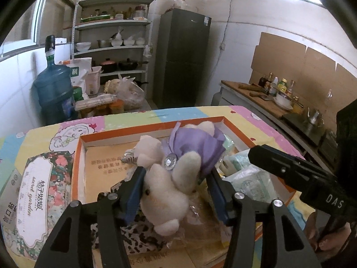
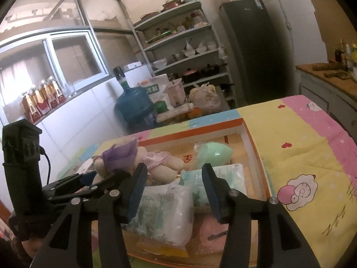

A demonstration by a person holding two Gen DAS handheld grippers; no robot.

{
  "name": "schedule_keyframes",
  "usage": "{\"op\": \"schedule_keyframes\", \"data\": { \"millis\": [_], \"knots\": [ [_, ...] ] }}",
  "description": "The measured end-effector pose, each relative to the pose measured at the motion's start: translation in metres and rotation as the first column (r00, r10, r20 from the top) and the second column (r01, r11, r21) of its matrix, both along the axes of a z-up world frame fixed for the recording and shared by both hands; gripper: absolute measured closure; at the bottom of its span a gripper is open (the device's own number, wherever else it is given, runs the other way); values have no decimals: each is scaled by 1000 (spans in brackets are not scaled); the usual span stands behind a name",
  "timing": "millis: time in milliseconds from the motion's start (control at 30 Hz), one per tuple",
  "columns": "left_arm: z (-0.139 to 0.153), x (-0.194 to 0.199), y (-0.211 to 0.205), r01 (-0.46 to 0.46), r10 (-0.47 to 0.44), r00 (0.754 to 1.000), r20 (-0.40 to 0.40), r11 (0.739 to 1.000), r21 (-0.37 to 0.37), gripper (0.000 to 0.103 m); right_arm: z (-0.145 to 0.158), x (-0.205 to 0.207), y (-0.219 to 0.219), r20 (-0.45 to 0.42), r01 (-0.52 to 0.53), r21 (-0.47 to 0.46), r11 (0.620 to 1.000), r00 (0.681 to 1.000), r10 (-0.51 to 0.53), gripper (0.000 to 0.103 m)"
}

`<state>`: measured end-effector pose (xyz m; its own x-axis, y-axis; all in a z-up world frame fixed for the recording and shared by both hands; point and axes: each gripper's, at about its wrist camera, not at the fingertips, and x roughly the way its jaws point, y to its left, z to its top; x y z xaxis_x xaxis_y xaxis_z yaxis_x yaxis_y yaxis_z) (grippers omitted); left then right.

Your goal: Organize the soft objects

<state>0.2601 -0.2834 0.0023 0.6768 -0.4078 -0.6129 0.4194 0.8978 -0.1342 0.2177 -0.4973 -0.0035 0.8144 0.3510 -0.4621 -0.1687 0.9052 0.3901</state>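
My left gripper (image 1: pixel 176 174) is shut on a white teddy bear in a purple dress (image 1: pixel 169 176) and holds it over the orange-rimmed box (image 1: pixel 142 128). The bear also shows in the right wrist view (image 2: pixel 142 163), with the left gripper's fingers around it. My right gripper (image 2: pixel 175 172) is open and empty, above tissue packs (image 2: pixel 165 210) in the box (image 2: pixel 256 147). A mint green soft object (image 2: pixel 214 153) lies at the box's far end. A pink soft item (image 2: pixel 212 232) lies below the right finger.
A floral tissue pack (image 1: pixel 35 189) lies left of the box on the colourful cartoon tablecloth (image 2: pixel 301 147). Leopard-print fabric (image 1: pixel 138 239) lies under the bear. Behind the table stand a water jug (image 1: pixel 53 89), shelves (image 1: pixel 113 35) and a fridge (image 1: pixel 183 55). A counter (image 1: pixel 267 98) runs along the right.
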Motion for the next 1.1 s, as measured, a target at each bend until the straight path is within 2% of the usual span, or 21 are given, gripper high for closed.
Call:
{"op": "schedule_keyframes", "data": {
  "millis": [133,233,1000,1100],
  "knots": [
    [-2,-3,1,6,-6,1000,-4,1000,-6,28,0,-1,0,2,6,-2,1000,1000,-6,50],
    [-1,-4,2,7,-7,1000,-3,1000,-7,25,2,-3,-1,7,12,-1,1000,1000,-12,50],
    [35,-42,39,-32,36,997,73,998,-47,24,44,-39,27,87,64,-85,994,995,-57,49],
    [39,-49,48,-42,46,996,81,998,-53,25,50,-45,35,97,70,-97,993,993,-60,44]
  ]
}}
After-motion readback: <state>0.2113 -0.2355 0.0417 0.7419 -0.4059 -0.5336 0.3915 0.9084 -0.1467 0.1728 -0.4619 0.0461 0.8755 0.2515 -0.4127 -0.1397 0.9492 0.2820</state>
